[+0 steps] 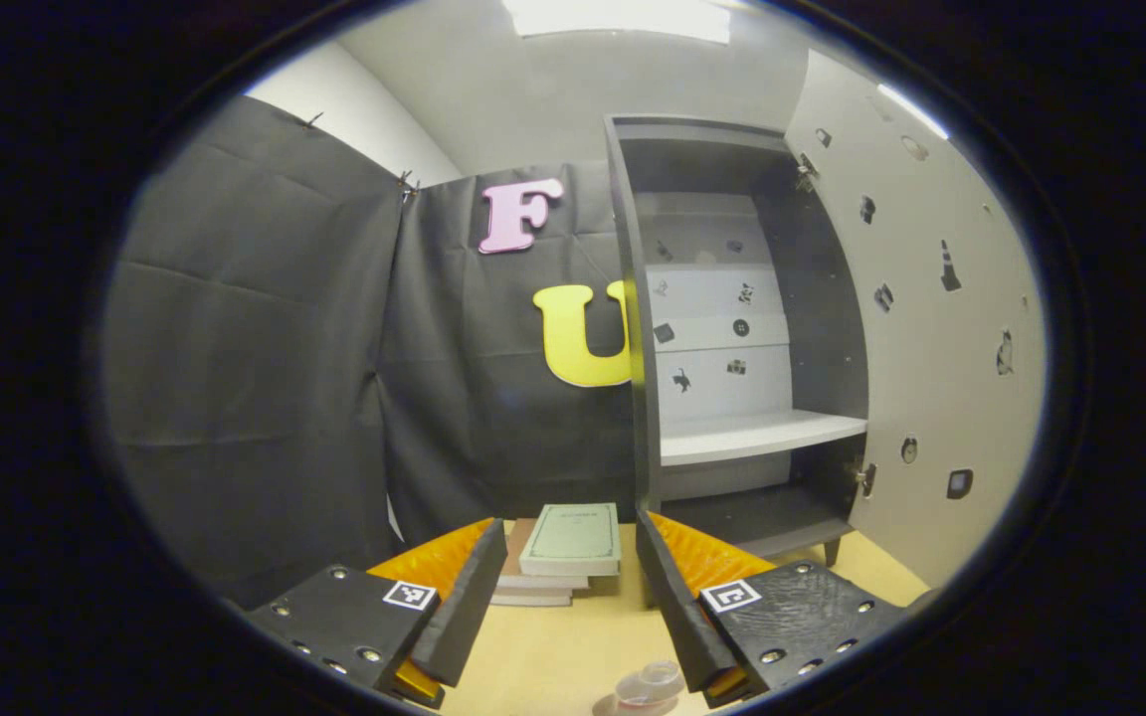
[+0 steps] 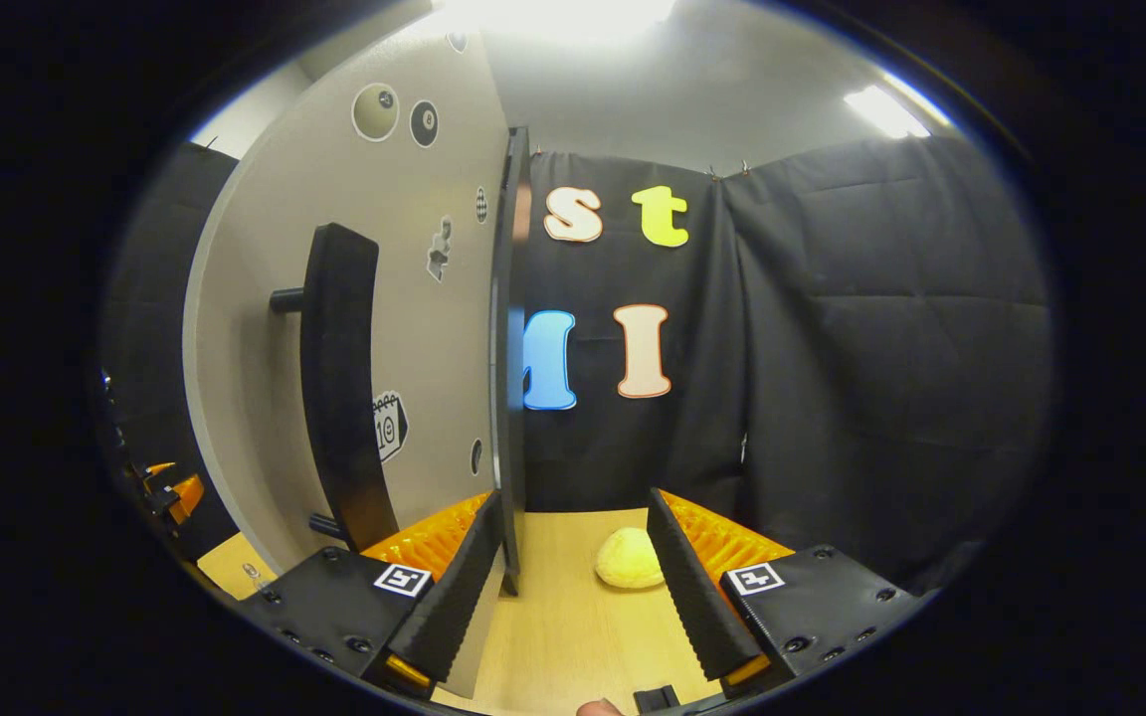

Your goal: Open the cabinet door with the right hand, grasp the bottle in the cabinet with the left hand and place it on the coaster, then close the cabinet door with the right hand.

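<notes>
Left gripper view: bottle (image 1: 649,686) low between spread fingers (image 1: 469,597); right fingers (image 2: 454,597) apart beside door (image 2: 508,338).

cabinet door (image 1: 931,328) swung wide open, clear bottle (image 1: 649,686) upright on the coaster (image 1: 605,707)

Left hand-held gripper (image 1: 573,597) and right hand-held gripper (image 2: 568,587) both have fingers spread apart, level.

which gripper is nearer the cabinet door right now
Right. The right gripper has its open jaws around the cabinet door edge, beside the handle. The left gripper hangs back, facing the open cabinet.
</notes>
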`<state>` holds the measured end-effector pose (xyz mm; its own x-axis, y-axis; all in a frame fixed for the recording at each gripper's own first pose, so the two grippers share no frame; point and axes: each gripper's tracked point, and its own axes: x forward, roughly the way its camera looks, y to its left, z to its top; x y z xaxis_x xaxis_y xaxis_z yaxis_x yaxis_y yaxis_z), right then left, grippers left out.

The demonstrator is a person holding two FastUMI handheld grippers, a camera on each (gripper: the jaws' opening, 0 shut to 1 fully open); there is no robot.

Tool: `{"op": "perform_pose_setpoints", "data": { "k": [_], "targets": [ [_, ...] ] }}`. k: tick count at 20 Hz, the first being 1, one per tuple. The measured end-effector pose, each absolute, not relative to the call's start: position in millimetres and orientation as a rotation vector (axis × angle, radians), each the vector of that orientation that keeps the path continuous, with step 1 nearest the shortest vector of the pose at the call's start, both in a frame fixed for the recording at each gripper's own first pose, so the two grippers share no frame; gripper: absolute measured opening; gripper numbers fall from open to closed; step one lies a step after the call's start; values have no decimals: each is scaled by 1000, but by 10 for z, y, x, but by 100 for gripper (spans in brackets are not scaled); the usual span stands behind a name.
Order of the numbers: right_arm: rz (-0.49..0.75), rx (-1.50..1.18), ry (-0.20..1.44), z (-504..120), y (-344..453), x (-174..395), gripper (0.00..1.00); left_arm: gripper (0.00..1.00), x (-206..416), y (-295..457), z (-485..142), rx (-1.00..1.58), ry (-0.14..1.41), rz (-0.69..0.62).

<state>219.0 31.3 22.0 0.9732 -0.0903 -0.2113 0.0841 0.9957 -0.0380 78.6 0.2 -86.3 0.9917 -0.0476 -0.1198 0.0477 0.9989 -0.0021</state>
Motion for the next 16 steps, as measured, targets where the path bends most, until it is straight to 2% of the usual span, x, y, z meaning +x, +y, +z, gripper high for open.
{"op": "perform_pose_setpoints", "data": {
  "k": [2,3,4,6,10,11,16],
  "targets": [
    [-76,-42,213,234,488,2188,93,79,830,76,-887,-3,125,-64],
    [-74,-47,211,246,556,2184,93,79,832,128,-883,0,129,-70],
    [-73,-50,208,248,625,2186,89,81,839,179,-890,4,130,-74],
    [-70,-45,204,240,739,2201,93,81,843,293,-863,6,124,-75],
    [-59,-20,203,215,991,2207,89,79,781,477,-906,16,129,-80],
    [-56,-21,201,222,1056,2233,93,79,764,543,-914,16,130,-80],
    [-42,-42,182,262,1369,2348,93,81,671,888,-928,17,132,-79]
  ]
}}
